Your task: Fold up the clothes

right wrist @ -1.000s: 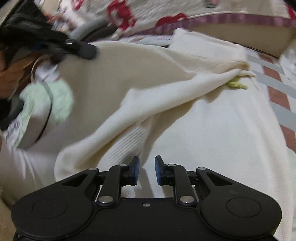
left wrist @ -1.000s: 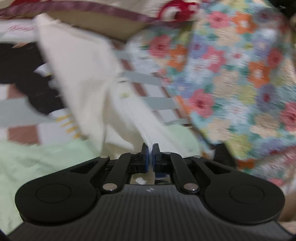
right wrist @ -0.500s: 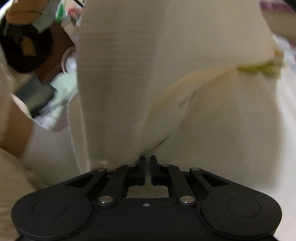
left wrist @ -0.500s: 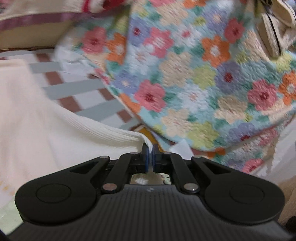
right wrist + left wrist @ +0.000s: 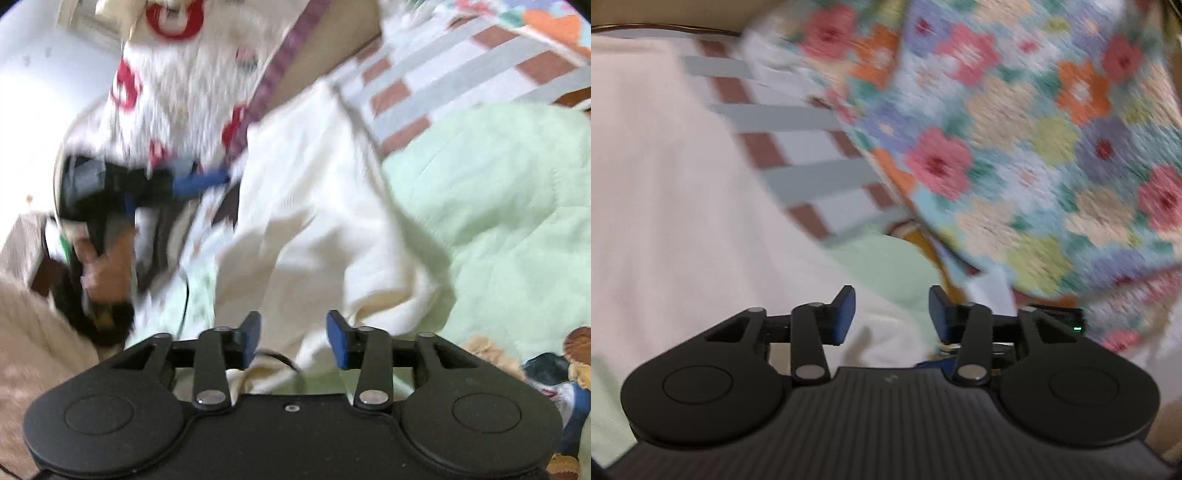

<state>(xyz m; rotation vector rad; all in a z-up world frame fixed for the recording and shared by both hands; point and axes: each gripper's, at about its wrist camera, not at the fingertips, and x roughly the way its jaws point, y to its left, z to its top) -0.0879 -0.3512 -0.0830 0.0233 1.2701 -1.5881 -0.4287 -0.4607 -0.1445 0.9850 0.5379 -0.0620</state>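
Now the cream garment (image 5: 317,221) lies lengthwise ahead of both spread grippers.

Left wrist view: camera set just behind the black two-finger left gripper (image 5: 892,310), looking forward and down along its spread blue-padded fingers, close above the cream knitted garment (image 5: 676,206), which fills 7 to 11 o'clock; the flowered patchwork quilt (image 5: 1034,140) fills 12 to 4 o'clock. Right wrist view: camera set likewise behind the right gripper (image 5: 293,338), low and near, facing the same garment (image 5: 314,221) at centre. Shared ground: the garment, the pale green quilted bedcover (image 5: 886,266) (image 5: 498,206), and the brown-and-grey checked sheet (image 5: 798,147) (image 5: 443,74); the left gripper (image 5: 199,182) itself appears, blurred, at 9 o'clock.
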